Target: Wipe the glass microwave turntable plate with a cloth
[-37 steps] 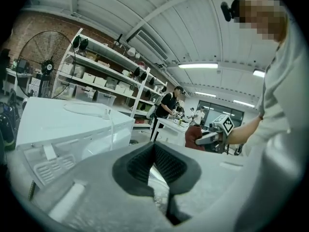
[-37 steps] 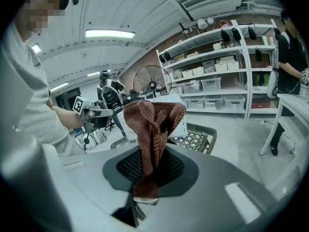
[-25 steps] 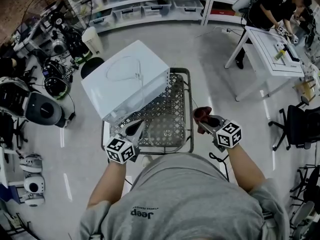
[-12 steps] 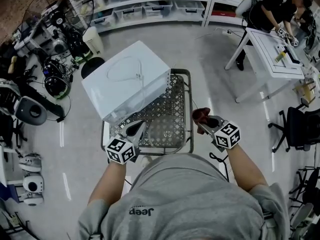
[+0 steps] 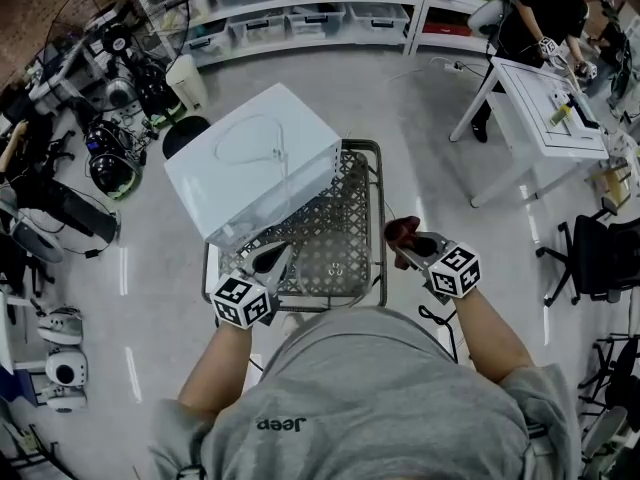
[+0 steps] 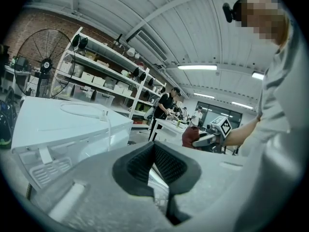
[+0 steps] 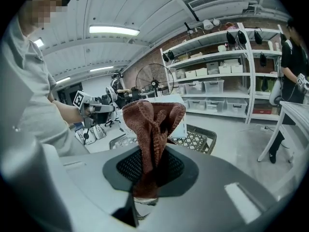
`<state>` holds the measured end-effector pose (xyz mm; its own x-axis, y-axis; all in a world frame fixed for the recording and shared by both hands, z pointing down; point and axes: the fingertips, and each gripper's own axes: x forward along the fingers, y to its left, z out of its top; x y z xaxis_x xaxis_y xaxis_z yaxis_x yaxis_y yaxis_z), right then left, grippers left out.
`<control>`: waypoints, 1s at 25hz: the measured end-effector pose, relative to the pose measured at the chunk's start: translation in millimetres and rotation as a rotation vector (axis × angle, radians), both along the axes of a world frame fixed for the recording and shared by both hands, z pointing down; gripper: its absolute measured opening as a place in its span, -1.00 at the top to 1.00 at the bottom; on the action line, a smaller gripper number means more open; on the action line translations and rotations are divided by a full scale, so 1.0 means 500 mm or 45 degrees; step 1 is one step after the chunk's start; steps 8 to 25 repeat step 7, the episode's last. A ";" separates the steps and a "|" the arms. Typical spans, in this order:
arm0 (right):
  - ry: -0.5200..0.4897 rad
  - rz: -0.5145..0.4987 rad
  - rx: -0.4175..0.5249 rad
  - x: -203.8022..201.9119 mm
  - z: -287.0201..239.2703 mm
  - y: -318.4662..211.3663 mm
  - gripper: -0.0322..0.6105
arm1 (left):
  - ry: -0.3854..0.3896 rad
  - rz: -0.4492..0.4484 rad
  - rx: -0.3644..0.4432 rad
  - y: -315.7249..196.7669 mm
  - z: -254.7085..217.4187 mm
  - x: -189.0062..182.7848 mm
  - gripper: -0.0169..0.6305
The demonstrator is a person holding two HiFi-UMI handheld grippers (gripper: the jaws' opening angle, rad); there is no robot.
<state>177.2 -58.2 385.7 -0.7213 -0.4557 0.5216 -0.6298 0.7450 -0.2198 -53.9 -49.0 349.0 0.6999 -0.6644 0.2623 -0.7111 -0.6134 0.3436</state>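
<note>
Head view: glass plate (image 5: 338,251) faint; R gripper (image 5: 402,245) pinches cloth (image 5: 403,229)

A metal lattice-topped desk (image 5: 360,193) stood on the pale workshop floor (image 5: 430,118), bearing a white microwave (image 5: 250,158) over its far-left corner and a clear glass turntable plate (image 5: 335,258) flat near the front edge

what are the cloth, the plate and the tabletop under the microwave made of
Cloth in the right gripper: woven or knitted textile, rust-brown and matte; the looped weave shows. Plate held at its edge by the left gripper: looks like clear glass, since the lattice shows through it. Tabletop: probably metal lattice, dull grey, with open diamond holes and a tubular rim.
</note>
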 end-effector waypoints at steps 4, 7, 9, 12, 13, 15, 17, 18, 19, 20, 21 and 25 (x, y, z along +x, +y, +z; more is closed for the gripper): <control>0.003 -0.008 0.001 -0.004 -0.001 0.003 0.69 | 0.002 0.006 -0.002 0.002 0.000 -0.001 0.95; 0.006 -0.012 0.001 -0.006 -0.001 0.007 0.69 | 0.001 0.011 -0.007 0.006 0.002 -0.003 0.95; 0.006 -0.012 0.001 -0.006 -0.001 0.007 0.69 | 0.001 0.011 -0.007 0.006 0.002 -0.003 0.95; 0.006 -0.012 0.001 -0.006 -0.001 0.007 0.69 | 0.001 0.011 -0.007 0.006 0.002 -0.003 0.95; 0.006 -0.012 0.001 -0.006 -0.001 0.007 0.69 | 0.001 0.011 -0.007 0.006 0.002 -0.003 0.95; 0.006 -0.012 0.001 -0.006 -0.001 0.007 0.69 | 0.001 0.011 -0.007 0.006 0.002 -0.003 0.95; 0.006 -0.012 0.001 -0.006 -0.001 0.007 0.69 | 0.001 0.011 -0.007 0.006 0.002 -0.003 0.95; 0.006 -0.012 0.001 -0.006 -0.001 0.007 0.69 | 0.001 0.011 -0.007 0.006 0.002 -0.003 0.95; 0.006 -0.012 0.001 -0.006 -0.001 0.007 0.69 | 0.001 0.011 -0.007 0.006 0.002 -0.003 0.95; 0.006 -0.012 0.001 -0.006 -0.001 0.007 0.69 | 0.001 0.011 -0.007 0.006 0.002 -0.003 0.95; 0.006 -0.012 0.001 -0.006 -0.001 0.007 0.69 | 0.001 0.011 -0.007 0.006 0.002 -0.003 0.95; 0.006 -0.012 0.001 -0.006 -0.001 0.007 0.69 | 0.001 0.011 -0.007 0.006 0.002 -0.003 0.95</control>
